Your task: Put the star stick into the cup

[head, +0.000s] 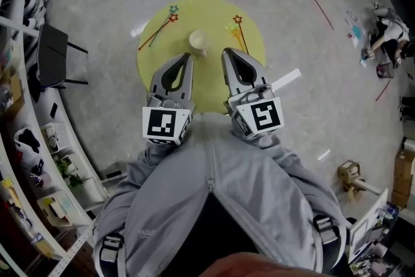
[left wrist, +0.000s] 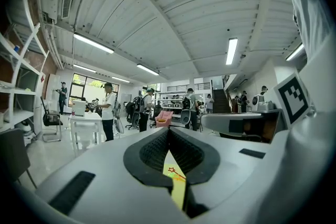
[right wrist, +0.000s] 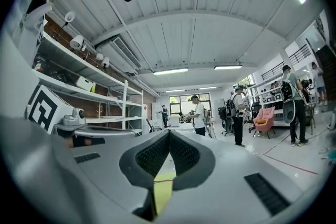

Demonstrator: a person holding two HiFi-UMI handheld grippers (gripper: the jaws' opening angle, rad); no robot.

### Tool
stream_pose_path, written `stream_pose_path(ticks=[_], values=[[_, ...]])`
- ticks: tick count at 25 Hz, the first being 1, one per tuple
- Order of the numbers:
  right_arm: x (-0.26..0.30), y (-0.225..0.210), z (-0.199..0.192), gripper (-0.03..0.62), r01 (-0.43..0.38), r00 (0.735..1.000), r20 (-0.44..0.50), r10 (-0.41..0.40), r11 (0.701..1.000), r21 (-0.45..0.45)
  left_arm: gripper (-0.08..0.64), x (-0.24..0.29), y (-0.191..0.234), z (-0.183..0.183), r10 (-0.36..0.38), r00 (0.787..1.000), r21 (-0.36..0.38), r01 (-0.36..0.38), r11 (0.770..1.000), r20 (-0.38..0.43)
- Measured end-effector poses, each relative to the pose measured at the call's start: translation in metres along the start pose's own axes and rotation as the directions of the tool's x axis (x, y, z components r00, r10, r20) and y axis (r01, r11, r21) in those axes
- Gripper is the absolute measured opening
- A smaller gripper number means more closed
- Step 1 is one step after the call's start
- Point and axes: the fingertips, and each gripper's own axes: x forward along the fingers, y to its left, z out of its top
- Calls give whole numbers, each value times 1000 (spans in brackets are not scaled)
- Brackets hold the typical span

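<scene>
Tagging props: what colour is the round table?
Pale yellow table, clearest in the head view.

The right gripper (right wrist: 169,132) points level across a busy workshop, its two grey jaws closed tip to tip with nothing between the black ribbed pads (right wrist: 152,155). Below them shows a strip of yellow table (right wrist: 161,194), crossed by a thin stick (right wrist: 165,180). Beyond, people (right wrist: 198,115) stand near white shelving (right wrist: 113,105) and a pink chair (right wrist: 264,119).
</scene>
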Motion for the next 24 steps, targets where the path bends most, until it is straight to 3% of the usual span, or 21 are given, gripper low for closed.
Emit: stream_pose_path(ticks=[7,11,24], values=[[-1,5,-1,31,-20,1000,-3,20,1000,17,17,-1,-7,-5,-15,999,4,15,1000,-41],[-4,2,-6,31,-16,999,-33,16,1000,18,17,2,-9,-6,-30,1000,-33,29,999,-8],[3,-7,-11,31,-31,999,-29,31,999,6,17,15,-11,-7,-57,998,-34,57,998,5]])
